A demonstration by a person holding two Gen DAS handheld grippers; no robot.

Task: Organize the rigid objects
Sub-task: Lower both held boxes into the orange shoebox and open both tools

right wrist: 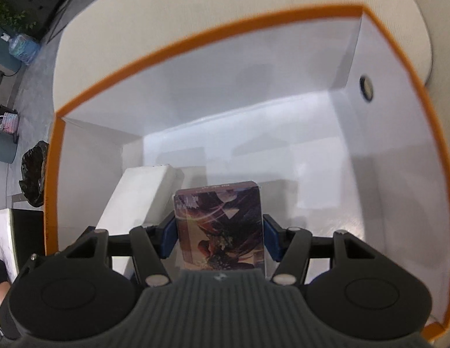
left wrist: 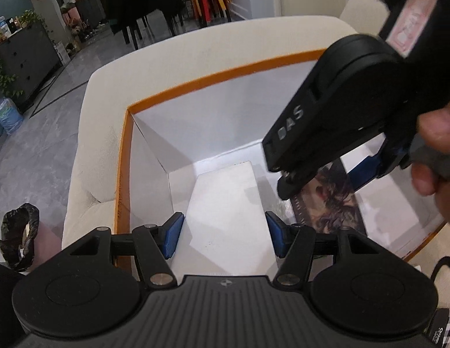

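Note:
An orange-rimmed box [left wrist: 219, 76] with white inner walls sits on a cream sofa. A white rectangular box [left wrist: 227, 211] lies on its floor, also seen in the right wrist view [right wrist: 137, 194]. My left gripper [left wrist: 225, 236] hangs over it, its blue pads on either side of the white box, touching or not I cannot tell. My right gripper [right wrist: 220, 237] is shut on a dark illustrated box [right wrist: 222, 226] and holds it inside the orange-rimmed box [right wrist: 201, 32], beside the white one. In the left wrist view the right gripper [left wrist: 320, 179] reaches in from the right with the illustrated box [left wrist: 329, 200].
The cream sofa [left wrist: 195, 46] surrounds the box. A black bag [left wrist: 19, 235] sits on the floor at left. A water jug [left wrist: 5, 113], cabinet and chairs stand farther back. A round hole [right wrist: 367, 87] marks the box's right wall.

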